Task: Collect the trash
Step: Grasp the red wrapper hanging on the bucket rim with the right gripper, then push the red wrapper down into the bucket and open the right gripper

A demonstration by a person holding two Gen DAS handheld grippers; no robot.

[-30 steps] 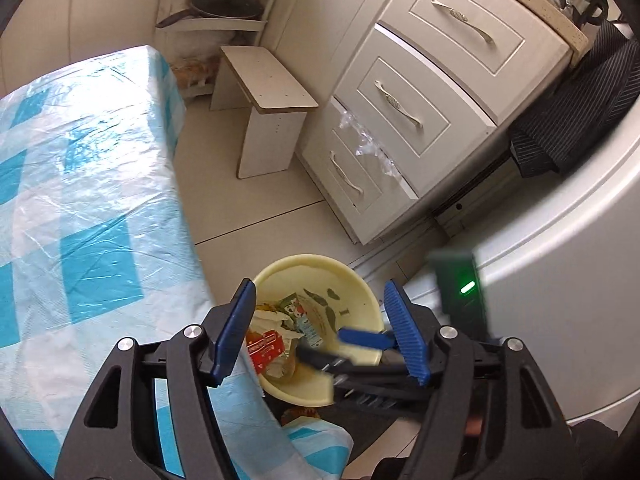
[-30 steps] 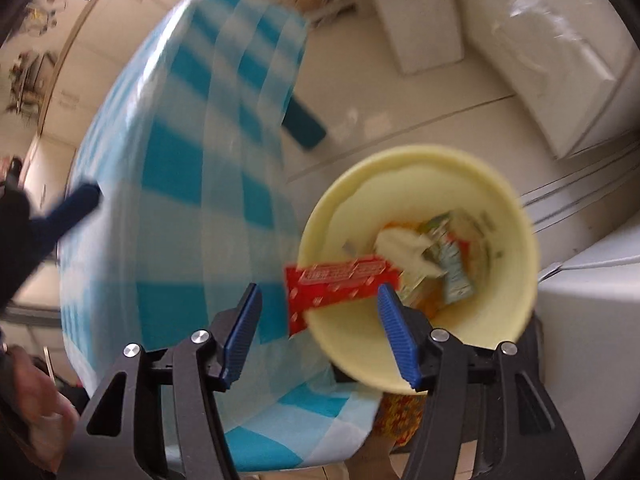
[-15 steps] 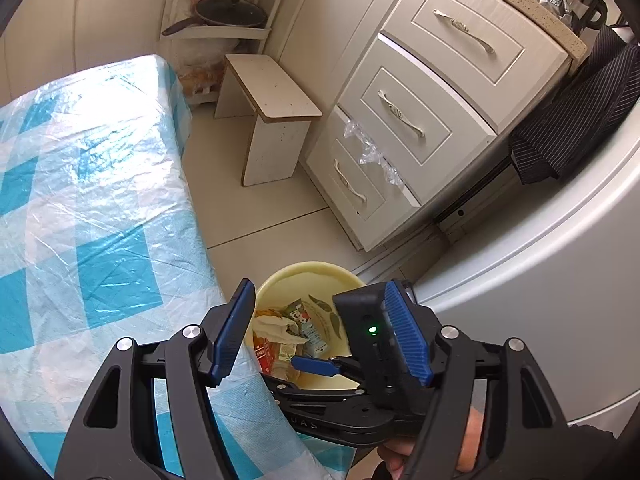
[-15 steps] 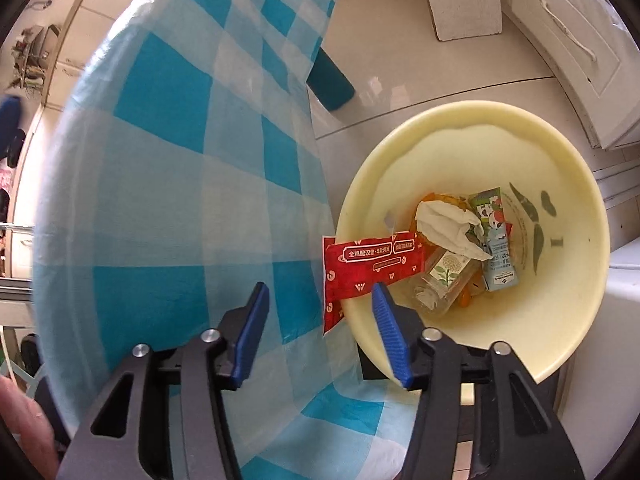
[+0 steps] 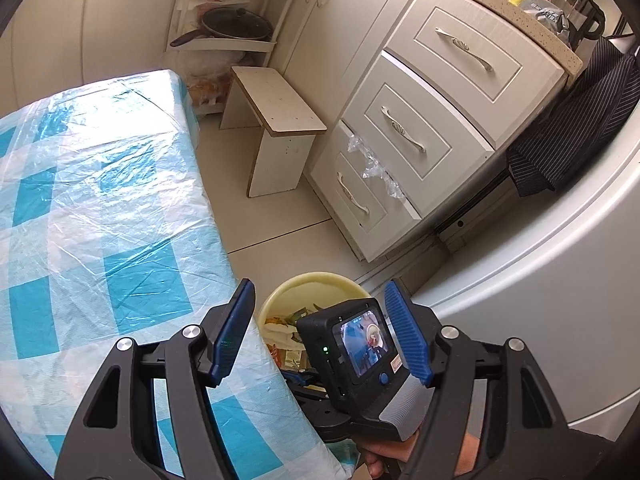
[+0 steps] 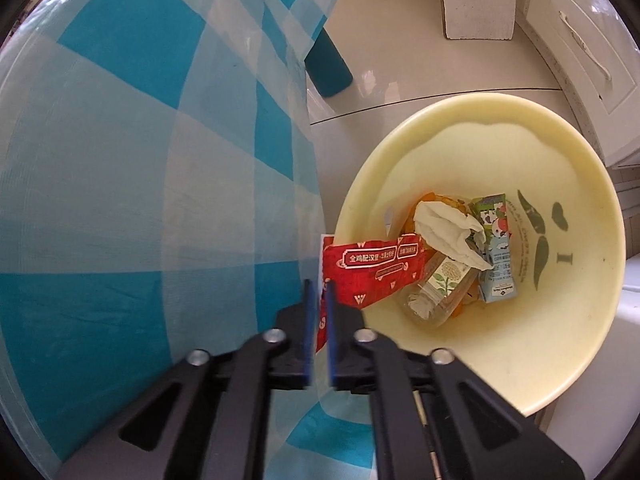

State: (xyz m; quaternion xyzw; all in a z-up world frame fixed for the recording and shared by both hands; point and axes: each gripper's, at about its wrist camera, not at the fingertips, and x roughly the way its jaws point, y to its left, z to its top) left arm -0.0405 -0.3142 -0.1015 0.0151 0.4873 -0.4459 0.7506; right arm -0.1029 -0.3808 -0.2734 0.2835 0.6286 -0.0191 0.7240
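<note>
A yellow bin stands on the floor by the blue-checked table. Inside it lie a white tissue, a small milk carton and a clear bottle. A red wrapper hangs over the bin's near rim. My right gripper is shut on the wrapper's left end. My left gripper is open and holds nothing, hovering above the table's edge and the bin. The right gripper's camera body shows below, between the left fingers.
A white stool and a drawer unit stand beyond the bin. A white appliance curves in at the right, with a dark striped cloth hanging above it. A teal table leg stands near the bin.
My right gripper has sunk toward the bin's rim and its jaws have gone from wide apart to shut on the red wrapper's end. The left gripper has hardly moved.
</note>
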